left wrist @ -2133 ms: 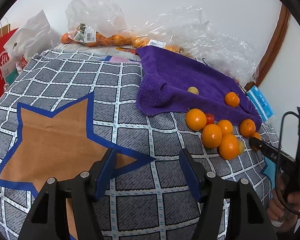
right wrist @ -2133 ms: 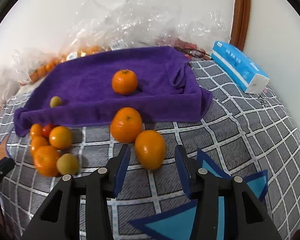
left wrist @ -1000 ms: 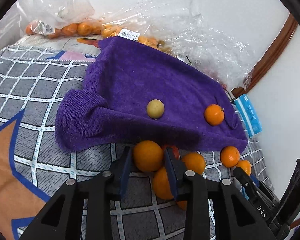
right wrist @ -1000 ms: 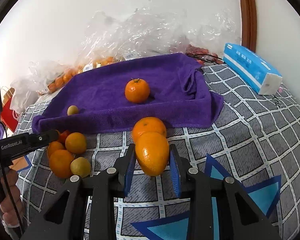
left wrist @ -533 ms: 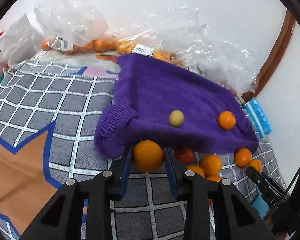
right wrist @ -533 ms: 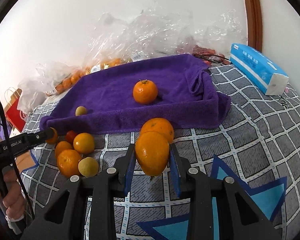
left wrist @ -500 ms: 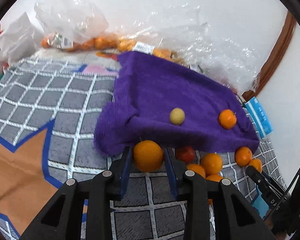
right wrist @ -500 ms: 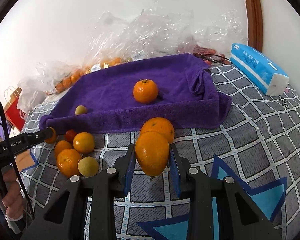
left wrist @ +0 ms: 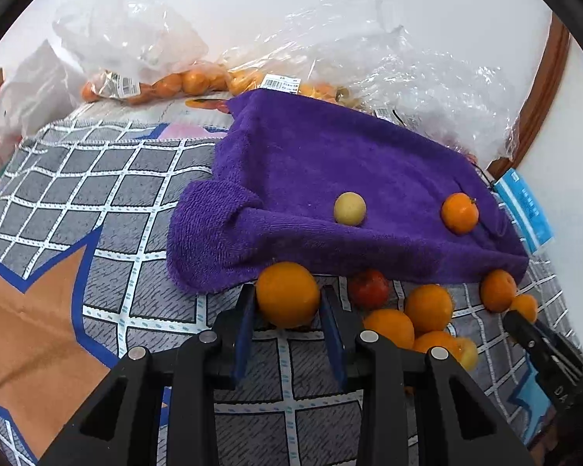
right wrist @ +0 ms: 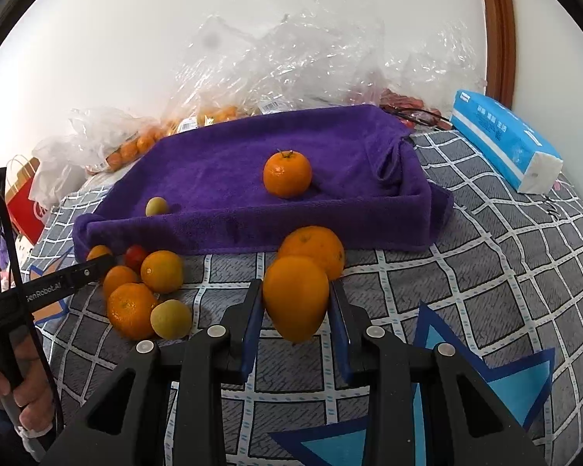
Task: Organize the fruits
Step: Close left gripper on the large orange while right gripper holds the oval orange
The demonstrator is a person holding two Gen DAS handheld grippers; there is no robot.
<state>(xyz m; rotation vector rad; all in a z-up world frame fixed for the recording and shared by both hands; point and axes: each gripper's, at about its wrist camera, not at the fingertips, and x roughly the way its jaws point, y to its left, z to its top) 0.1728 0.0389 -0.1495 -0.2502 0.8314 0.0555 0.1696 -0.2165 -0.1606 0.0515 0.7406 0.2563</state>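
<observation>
My left gripper [left wrist: 287, 312] is shut on a round orange [left wrist: 287, 294], held just in front of the purple towel [left wrist: 330, 178]. My right gripper [right wrist: 295, 310] is shut on an oval orange [right wrist: 295, 297], held above the cloth with another orange [right wrist: 313, 246] behind it. On the towel [right wrist: 252, 163] lie a stemmed orange [right wrist: 287, 174] and a small yellow fruit [right wrist: 156, 206]. A cluster of oranges [right wrist: 161, 271], a red fruit [right wrist: 137, 255] and a yellow-green fruit [right wrist: 171, 318] lies before the towel's left end.
The bed cover is a grey checked cloth [left wrist: 97, 194] with star shapes. Clear plastic bags of oranges [left wrist: 167, 81] stand along the wall behind the towel. A blue tissue pack [right wrist: 501, 143] lies at the right. A red paper bag [right wrist: 23, 202] stands at the left.
Both grippers closed on their oranges about a second ago and lifted them a little. Since half a second ago the views have barely shifted.
</observation>
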